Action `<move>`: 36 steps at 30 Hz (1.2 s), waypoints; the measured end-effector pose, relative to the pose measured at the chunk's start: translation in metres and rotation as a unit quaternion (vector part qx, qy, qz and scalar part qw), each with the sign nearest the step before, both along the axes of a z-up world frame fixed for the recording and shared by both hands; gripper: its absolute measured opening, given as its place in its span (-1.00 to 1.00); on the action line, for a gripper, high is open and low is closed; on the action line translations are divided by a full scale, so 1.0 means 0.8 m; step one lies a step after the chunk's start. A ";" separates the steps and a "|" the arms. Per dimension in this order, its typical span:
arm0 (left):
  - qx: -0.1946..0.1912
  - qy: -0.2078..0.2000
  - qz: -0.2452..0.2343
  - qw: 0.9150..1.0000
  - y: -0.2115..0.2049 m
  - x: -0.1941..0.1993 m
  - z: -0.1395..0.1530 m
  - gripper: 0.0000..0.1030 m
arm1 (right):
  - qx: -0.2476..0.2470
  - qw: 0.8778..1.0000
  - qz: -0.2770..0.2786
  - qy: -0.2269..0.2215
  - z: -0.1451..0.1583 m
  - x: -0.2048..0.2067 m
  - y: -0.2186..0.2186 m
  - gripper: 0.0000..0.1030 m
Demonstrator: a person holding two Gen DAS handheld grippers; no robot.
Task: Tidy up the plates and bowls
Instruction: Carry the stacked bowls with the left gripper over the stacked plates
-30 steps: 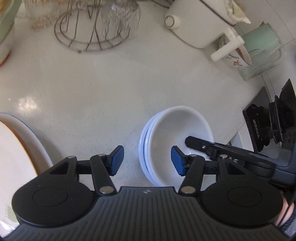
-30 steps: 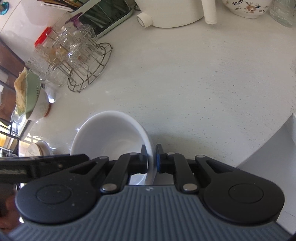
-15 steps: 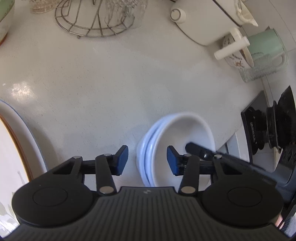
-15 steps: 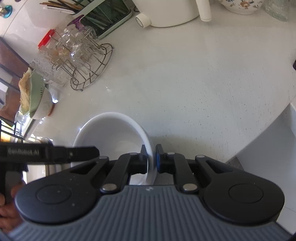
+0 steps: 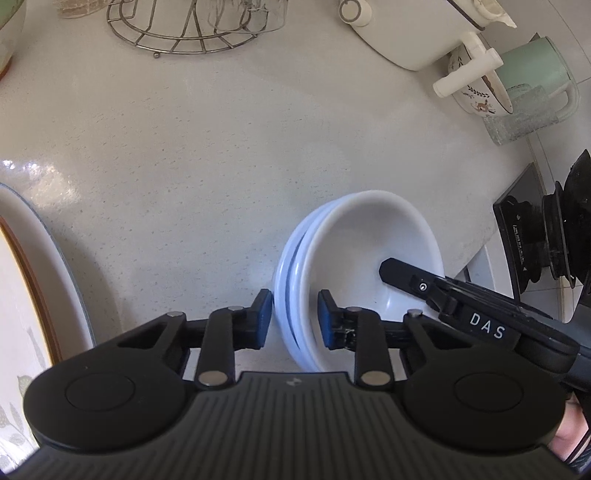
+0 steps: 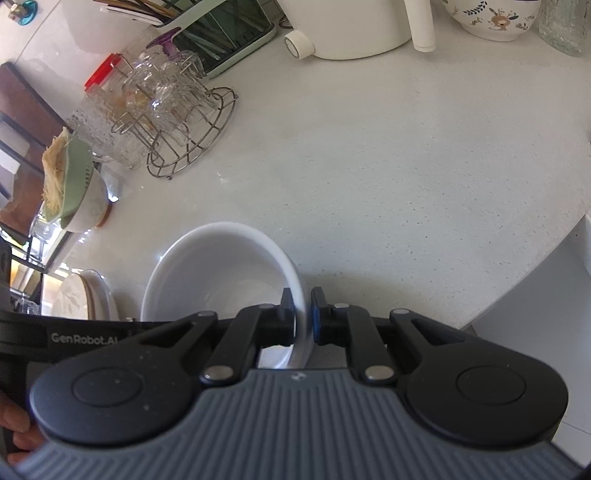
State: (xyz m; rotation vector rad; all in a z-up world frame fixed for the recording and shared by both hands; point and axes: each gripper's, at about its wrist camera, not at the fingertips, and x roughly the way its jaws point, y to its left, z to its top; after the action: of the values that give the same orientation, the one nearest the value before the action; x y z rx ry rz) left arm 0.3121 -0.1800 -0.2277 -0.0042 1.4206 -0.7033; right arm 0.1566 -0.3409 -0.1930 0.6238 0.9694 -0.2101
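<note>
A stack of three white bowls [image 5: 369, 236] sits tilted near the counter's front edge. My left gripper [image 5: 294, 317] straddles the stack's left rims, one pad outside and one inside the top bowl. Its jaws are closing, and a thin gap still shows beside the outer pad. My right gripper [image 6: 301, 314] is shut on the right rim of the top bowl [image 6: 221, 266]. That gripper's black finger [image 5: 406, 280] reaches into the bowl from the right in the left wrist view. A cream plate with a brown rim [image 5: 37, 258] lies at the far left on a larger white plate.
A wire rack of glasses [image 6: 177, 122] stands at the back left, and a green-and-white bowl [image 6: 77, 192] beside it. A white appliance [image 5: 406, 33], a patterned bowl [image 5: 476, 96] and a mint kettle [image 5: 532, 66] crowd the back right. The counter edge [image 6: 535, 258] curves away at the right.
The left gripper's pads have drawn together around the bowls' left rims, and it has shifted slightly closer. The right gripper stays clamped on the rim.
</note>
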 end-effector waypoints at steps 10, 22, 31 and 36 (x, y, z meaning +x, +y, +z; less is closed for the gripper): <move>-0.011 -0.027 0.002 1.000 0.011 -0.005 0.002 -0.49 | -0.005 1.000 -0.006 -0.009 0.000 0.001 0.005 -0.77; -0.011 -0.012 0.000 1.000 0.023 -0.001 0.020 -0.52 | -0.018 0.999 -0.029 -0.022 0.023 -0.005 0.019 -0.75; -0.014 -0.042 0.000 0.999 0.047 -0.003 0.087 -0.51 | -0.047 0.997 -0.025 -0.047 0.078 -0.010 0.053 -0.75; -0.017 -0.054 0.011 0.998 0.064 0.000 0.122 -0.51 | -0.042 0.997 -0.015 -0.060 0.106 -0.005 0.064 -0.76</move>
State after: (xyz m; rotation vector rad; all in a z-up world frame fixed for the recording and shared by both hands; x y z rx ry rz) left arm 0.3120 -0.1288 -0.1303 -0.0073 1.3044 -0.6998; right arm 0.1526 -0.2899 -0.1081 0.5687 0.8312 -0.2367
